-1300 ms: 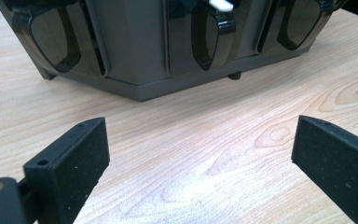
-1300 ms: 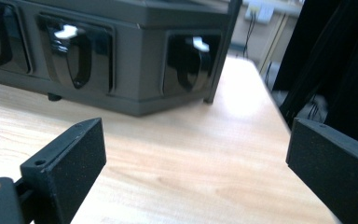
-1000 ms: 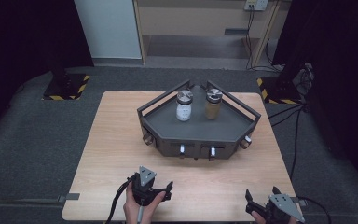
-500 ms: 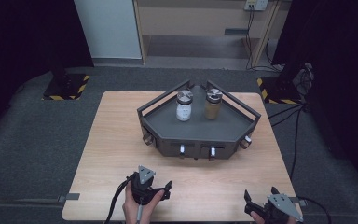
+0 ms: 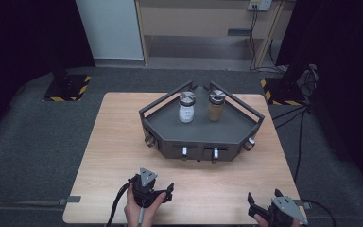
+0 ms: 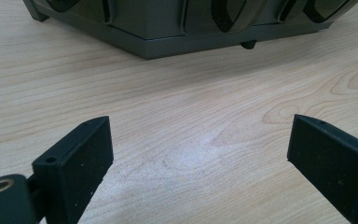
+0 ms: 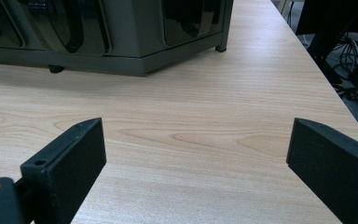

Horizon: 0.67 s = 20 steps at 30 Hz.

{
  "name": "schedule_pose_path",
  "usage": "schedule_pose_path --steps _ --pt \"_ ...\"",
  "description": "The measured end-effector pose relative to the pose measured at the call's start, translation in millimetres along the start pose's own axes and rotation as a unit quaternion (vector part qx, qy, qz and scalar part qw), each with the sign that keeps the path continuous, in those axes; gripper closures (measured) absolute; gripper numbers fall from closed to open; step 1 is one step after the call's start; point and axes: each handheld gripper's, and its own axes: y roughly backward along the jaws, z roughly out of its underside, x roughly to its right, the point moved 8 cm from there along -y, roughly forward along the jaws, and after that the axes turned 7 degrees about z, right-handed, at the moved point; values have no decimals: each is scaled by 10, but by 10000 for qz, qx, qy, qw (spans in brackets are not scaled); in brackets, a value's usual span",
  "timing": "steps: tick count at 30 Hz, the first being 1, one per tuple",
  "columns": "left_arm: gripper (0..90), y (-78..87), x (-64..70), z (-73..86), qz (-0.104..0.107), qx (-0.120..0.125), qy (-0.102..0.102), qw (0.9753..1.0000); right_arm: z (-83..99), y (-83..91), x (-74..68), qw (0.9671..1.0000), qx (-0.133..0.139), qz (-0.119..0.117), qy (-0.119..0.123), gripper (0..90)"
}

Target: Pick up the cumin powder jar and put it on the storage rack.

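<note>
Grey carpet surrounds a pale wooden table (image 5: 123,142), and on its far half sits a dark grey, many-sided tray (image 5: 198,135) with a raised rail around its rim and small knobs along its front faces. Inside the tray, toward its back, stand two upright jars with silver lids: a white jar (image 5: 186,108) on the left and a brown jar (image 5: 215,105) just beside it on the right, close together but apart. Well in front of the tray, near the table's front edge, the left gripper (image 5: 163,196) rests in a hand, its jaws spread wide with nothing between them. Off the tray's front right, at the table's corner, the right gripper (image 5: 262,208) likewise stands released over bare wood. Nothing lies between either gripper and the tray.
</note>
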Motion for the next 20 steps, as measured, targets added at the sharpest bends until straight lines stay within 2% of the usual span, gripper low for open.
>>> schedule_pose_path --steps 7,11,14,17,20 --pt "60 3 -8 0 64 12 20 10000 -1 2 -1 10000 8 -22 6 46" --pt "60 9 -19 3 161 113 5 9998 -8 6 1 10000 27 -37 42 46" --pt "60 34 -48 6 456 418 28 9981 -38 5 -7 9999 47 -78 135 45" --pt "57 59 -58 -5 588 610 -131 9963 -116 2 -20 9986 198 -365 327 44" --pt "47 33 -89 -6 727 657 -131 9951 -290 -45 -93 9945 526 -709 565 41"
